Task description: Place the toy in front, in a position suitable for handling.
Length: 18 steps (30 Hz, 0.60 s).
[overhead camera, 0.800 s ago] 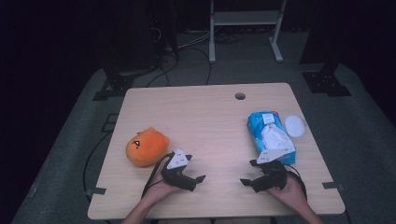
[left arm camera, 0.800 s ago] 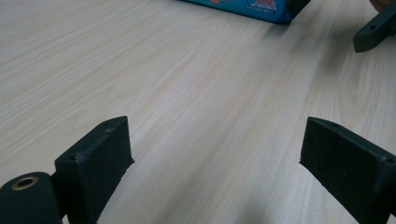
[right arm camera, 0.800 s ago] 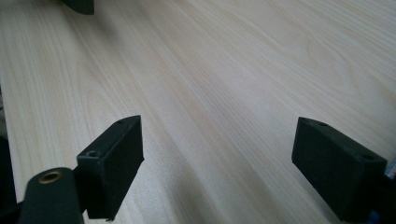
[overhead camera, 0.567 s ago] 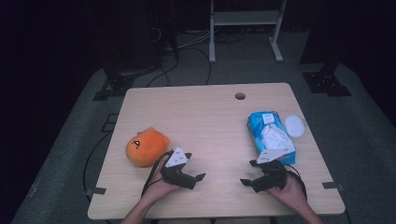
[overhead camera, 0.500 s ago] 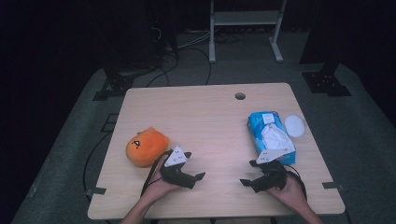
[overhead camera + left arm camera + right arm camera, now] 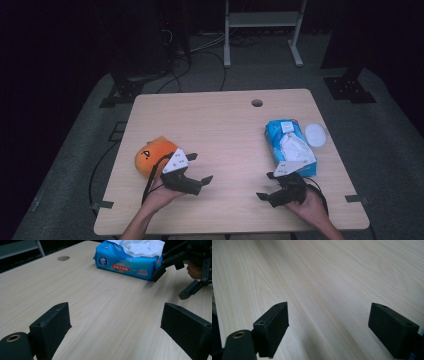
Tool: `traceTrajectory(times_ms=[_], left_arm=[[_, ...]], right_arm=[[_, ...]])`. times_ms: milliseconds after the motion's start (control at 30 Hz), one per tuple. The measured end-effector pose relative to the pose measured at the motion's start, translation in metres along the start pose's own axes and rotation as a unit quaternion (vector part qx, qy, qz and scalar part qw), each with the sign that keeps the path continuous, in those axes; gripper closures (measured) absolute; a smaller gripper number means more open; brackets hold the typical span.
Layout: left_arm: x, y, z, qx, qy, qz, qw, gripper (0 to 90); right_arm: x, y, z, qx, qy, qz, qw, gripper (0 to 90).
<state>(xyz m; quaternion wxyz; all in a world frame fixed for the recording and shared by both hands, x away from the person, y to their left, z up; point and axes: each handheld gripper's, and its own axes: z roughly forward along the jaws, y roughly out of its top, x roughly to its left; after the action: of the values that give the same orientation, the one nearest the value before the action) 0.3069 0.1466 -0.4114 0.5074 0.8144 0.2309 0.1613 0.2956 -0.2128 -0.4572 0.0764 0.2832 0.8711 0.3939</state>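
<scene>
Both grippers rest low over the wooden table [image 6: 220, 130] near its front edge, each held by a hand. My left gripper [image 6: 200, 167] is open with nothing between its jaws, just right of an orange plush toy [image 6: 151, 152]. In the left gripper view its jaws [image 6: 117, 327] stand wide apart over bare wood, facing a blue tissue pack [image 6: 127, 262] with white tissue sticking out. My right gripper [image 6: 265, 185] is open and empty just in front of that tissue pack [image 6: 290, 147]. The right gripper view has its jaws [image 6: 329, 327] spread over bare tabletop.
A white round lid [image 6: 315, 134] lies right of the tissue pack. A cable hole [image 6: 257, 103] sits near the table's far edge. Beyond the table are a white metal stand [image 6: 262, 20] and cables on dark floor. The right gripper [image 6: 190, 265] appears at the left gripper view's top right.
The left gripper has edged slightly toward the plush toy. The right gripper has stayed where it was.
</scene>
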Motion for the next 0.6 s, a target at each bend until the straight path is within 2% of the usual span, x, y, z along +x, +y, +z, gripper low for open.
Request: traceTrajectory(times_ms=[300,400,600], left_arm=[[0.021,0.010,-0.028,-0.025,0.032,-0.003,0.9991,7.0],[0.034,0.010,-0.044,-0.037,0.058,-0.005,0.9977,7.0],[0.053,0.007,-0.068,-0.048,0.098,-0.020,0.9939,7.0]], right_arm=[[-0.001,0.000,0.000,0.001,0.003,0.001,1.0000,15.6],[0.000,0.000,0.001,0.001,0.003,-0.002,1.0000,15.5],[0.000,0.000,0.002,0.004,0.004,-0.001,1.0000,15.6]])
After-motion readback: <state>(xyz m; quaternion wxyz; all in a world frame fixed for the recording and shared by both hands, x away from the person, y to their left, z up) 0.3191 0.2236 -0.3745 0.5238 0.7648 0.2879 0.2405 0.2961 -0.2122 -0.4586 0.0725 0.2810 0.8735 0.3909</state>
